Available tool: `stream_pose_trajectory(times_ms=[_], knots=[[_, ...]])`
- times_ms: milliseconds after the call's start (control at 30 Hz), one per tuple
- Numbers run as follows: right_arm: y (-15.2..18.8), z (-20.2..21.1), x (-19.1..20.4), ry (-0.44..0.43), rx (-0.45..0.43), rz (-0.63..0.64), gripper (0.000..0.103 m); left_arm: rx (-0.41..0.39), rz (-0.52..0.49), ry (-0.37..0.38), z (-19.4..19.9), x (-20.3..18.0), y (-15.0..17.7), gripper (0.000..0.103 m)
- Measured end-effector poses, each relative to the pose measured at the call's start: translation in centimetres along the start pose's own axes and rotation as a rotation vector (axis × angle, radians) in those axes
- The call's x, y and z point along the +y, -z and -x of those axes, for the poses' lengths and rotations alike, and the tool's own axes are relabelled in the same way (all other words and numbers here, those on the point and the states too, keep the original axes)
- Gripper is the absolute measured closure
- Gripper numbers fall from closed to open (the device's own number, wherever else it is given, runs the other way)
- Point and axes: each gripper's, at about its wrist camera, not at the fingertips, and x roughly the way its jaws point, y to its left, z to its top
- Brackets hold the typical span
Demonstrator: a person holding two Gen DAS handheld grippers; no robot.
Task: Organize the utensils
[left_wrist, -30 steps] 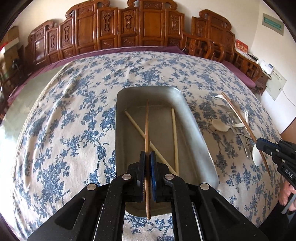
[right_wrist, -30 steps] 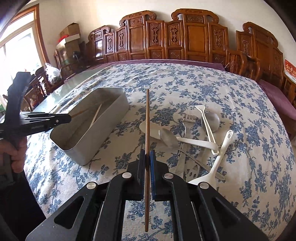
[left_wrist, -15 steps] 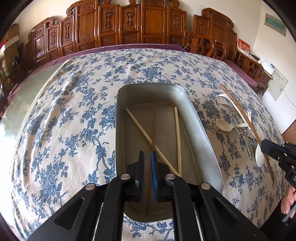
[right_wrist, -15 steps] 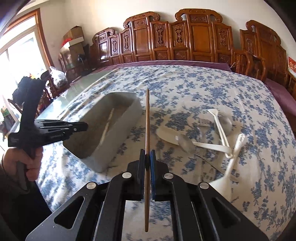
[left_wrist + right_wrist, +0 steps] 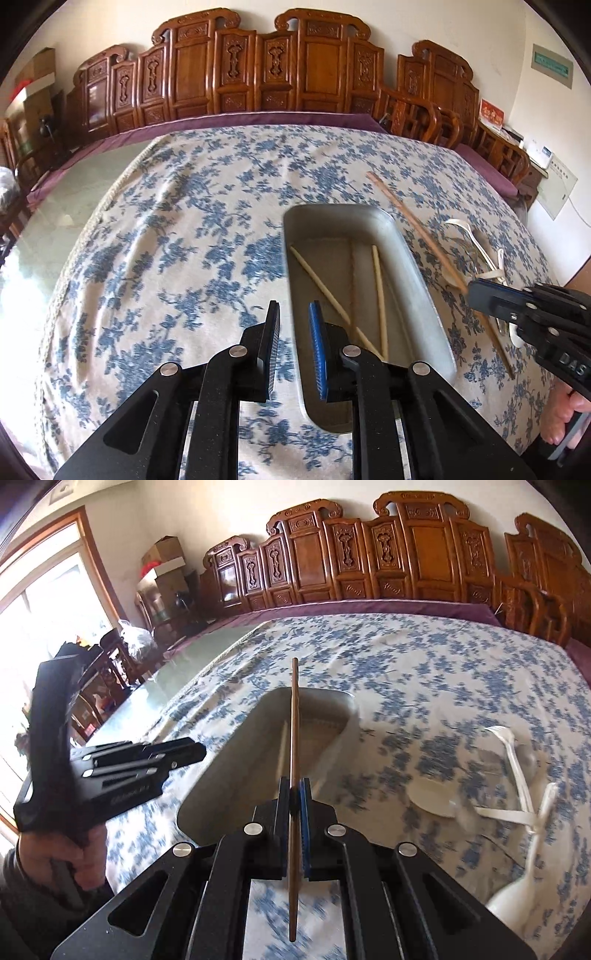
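While right gripper (image 5: pixel 295 797) clamps brown chopstick (image 5: pixel 294 716), its long axis lines up w/ tray (image 5: pixel 236 775) length, just ahead.

Chopsticks: 3 in the metal tray (image 5: pixel 421 291) at center frame, 2 pale (image 5: pixel 380 295), 1 dark (image 5: pixel 352 280); 1 more dark chopstick (image 5: pixel 294 775) held above it. 2 grippers. White plastic utensils (image 5: pixel 517 775) at right: approx. 4, blurred.

My left camera looks steeply down my tongs, close over the metal tray (image 5: pixel 424 266); my right faces it likewise. Both share the tray and floral tablecloth (image 5: pixel 184 240).
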Motion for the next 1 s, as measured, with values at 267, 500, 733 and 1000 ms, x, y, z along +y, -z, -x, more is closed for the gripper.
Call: stream_pose_trajectory(times_ms=[267, 500, 733, 1000], knots=[[-1.5, -4.1, 1.4, 0.011, 0.038, -0.032, 0.097, -0.024, 0.024, 0.015, 1.2, 1.4, 0.0, 0.088], [-0.7, -7.0, 1.8, 0.064, 0.092, -0.021, 0.097, -0.04, 0.015, 0.001, 1.7, 1.7, 0.0, 0.088], [0.0, -8.0, 2.0, 0.083, 0.121, -0.01, 0.096, -0.042, 0.017, 0.003, 1.8, 1.7, -0.1, 0.088], [0.2, -7.2, 2.0, 0.077, 0.096, 0.016, 0.096, -0.039, 0.018, 0.005, 1.8, 1.5, -0.2, 0.088]])
